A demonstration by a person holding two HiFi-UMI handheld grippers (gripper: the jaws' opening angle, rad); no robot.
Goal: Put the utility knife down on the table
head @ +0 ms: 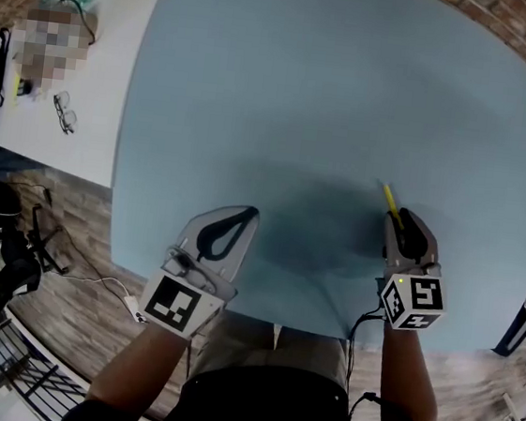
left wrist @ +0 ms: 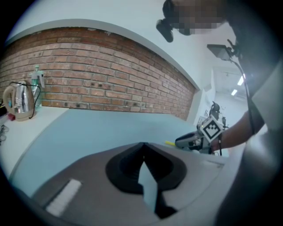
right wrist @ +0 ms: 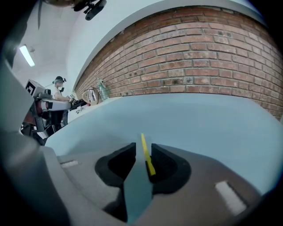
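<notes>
Blue surface before a brick wall
Head view: the yellow utility knife sticks out of the right tool, low over the surface. Left gripper view: left tool closed, empty. Right gripper view: jaws apart, knife between them.

The left gripper is over the table's near edge, left of centre, and the right gripper is at the near right. The utility knife sits between the right gripper's jaws, pointing far. A side table bearing glasses stands at the far left.
</notes>
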